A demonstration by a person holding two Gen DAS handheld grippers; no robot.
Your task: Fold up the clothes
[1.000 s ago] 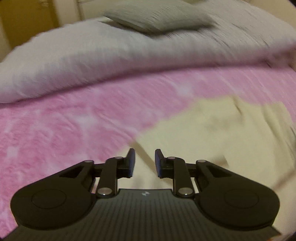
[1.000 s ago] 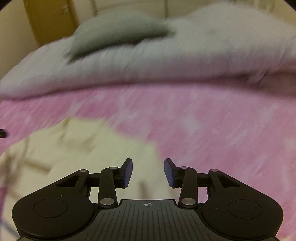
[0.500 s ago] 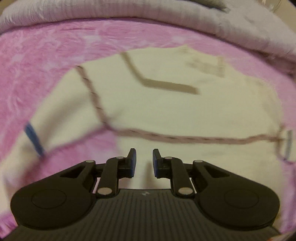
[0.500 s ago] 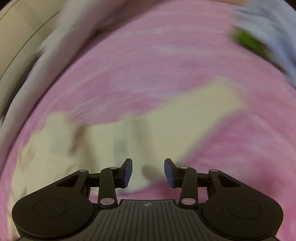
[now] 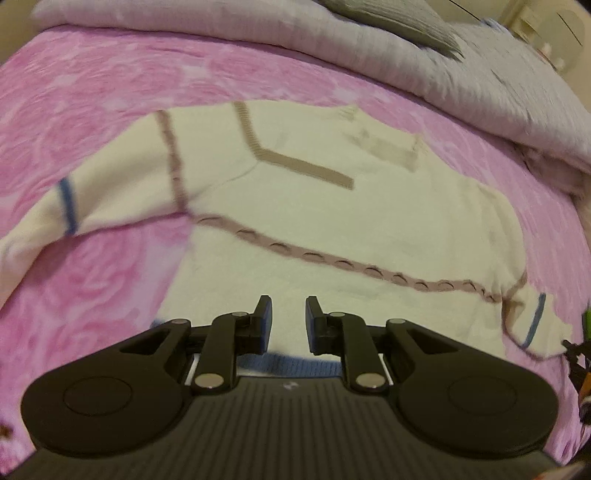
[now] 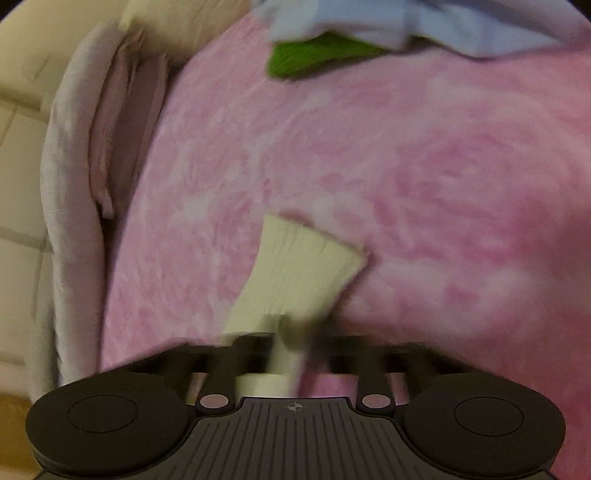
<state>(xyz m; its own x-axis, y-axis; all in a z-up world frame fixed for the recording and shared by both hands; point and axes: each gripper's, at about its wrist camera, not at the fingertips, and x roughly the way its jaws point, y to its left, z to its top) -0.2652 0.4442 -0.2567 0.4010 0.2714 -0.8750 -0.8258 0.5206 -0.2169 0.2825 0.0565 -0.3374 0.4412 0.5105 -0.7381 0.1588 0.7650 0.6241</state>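
A cream sweater [image 5: 332, 206] with brown trim lies spread flat on the pink bedspread [image 5: 92, 110]. Its left sleeve [image 5: 68, 206] carries a blue stripe, and the right cuff [image 5: 532, 325] lies at the far right. My left gripper [image 5: 288, 317] hovers open over the lower body of the sweater, with the blue hem band [image 5: 288, 363] just under its fingers. In the right wrist view the cream sleeve end [image 6: 299, 266] runs forward from my right gripper [image 6: 290, 339]. The fingers there are motion-blurred and look shut on the pinched fabric.
A pale grey duvet [image 5: 369, 48] and a grey pillow [image 5: 399, 22] lie along the far side of the bed. A green garment [image 6: 314, 55] and a light blue one [image 6: 369, 18] sit beyond the sleeve. The folded duvet edge [image 6: 74, 184] lines the bed's left side.
My right gripper has come down over the sleeve end and its fingers have come together on it. The left gripper has drawn back slightly toward the hem and stays open.
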